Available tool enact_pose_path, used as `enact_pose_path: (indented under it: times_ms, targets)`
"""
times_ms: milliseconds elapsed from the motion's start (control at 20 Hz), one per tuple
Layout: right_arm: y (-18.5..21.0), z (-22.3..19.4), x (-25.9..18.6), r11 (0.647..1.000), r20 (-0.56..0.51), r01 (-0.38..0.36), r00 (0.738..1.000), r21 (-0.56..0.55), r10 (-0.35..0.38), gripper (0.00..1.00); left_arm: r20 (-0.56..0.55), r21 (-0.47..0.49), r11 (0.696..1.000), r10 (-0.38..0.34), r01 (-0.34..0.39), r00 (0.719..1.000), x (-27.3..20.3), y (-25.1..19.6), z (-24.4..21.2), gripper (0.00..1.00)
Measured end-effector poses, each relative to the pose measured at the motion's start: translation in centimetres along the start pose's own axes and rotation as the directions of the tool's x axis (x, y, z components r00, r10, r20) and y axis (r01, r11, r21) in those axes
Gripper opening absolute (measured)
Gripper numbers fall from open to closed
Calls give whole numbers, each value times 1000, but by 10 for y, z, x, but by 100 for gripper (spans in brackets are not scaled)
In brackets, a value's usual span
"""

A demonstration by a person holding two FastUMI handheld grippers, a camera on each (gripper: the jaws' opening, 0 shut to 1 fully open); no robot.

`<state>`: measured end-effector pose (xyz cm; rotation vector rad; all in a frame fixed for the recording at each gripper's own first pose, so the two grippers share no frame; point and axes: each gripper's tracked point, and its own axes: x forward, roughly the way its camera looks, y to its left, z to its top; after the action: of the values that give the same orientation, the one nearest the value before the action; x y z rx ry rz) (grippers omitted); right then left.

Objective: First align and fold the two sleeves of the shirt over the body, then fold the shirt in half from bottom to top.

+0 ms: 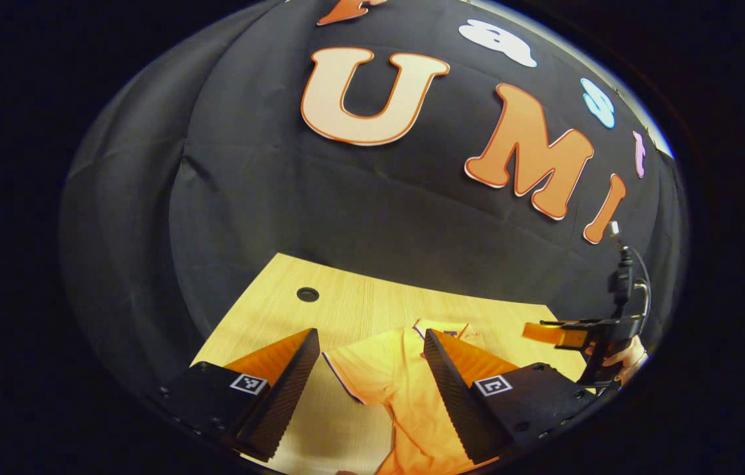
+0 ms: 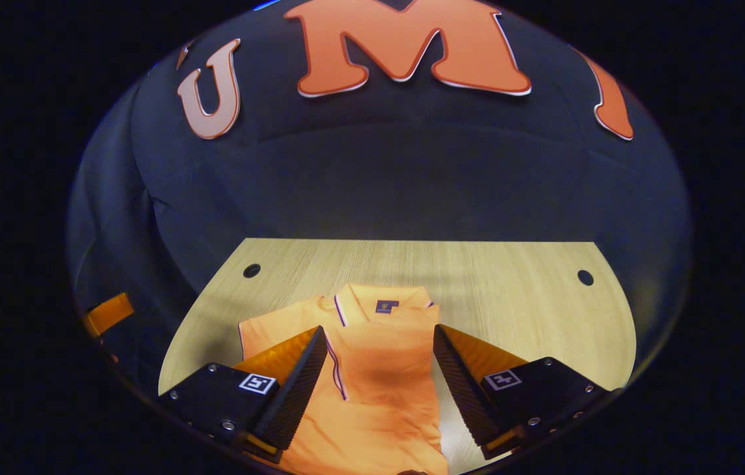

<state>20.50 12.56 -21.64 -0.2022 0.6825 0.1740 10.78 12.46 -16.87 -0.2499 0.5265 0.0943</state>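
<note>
Shirt (image 2: 372, 369) flat on wooden table (image 2: 511, 277), black cloth wall (image 2: 372, 178) behind

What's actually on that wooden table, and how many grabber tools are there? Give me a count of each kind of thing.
Orange shirt: 1
Wooden table: 1
Round holes in the table, left and right: 2
Grippers, left gripper and right gripper, both open above the shirt: 2
Total: 6
</note>
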Motion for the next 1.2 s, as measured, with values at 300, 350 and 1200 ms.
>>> enact_pose_path:
  times_ms: [300, 350, 1200]
  targets:
    - [-37, 10, -29, 997, 63, 45, 997, -65, -41, 99, -214, -26, 999, 35, -42, 976, 54, 2, -50, 96]
    - [-41, 10, -31, 996, 68, 49, 997, -78, -44, 99, -260, -43, 997, 43, -56, 965, 62, 5, -58, 98]
    - [-96, 12, -70, 1000, 81, -13, 997, 11, 12, 99, -693, -40, 937, 223, -346, 685, 143, 66, -159, 98]
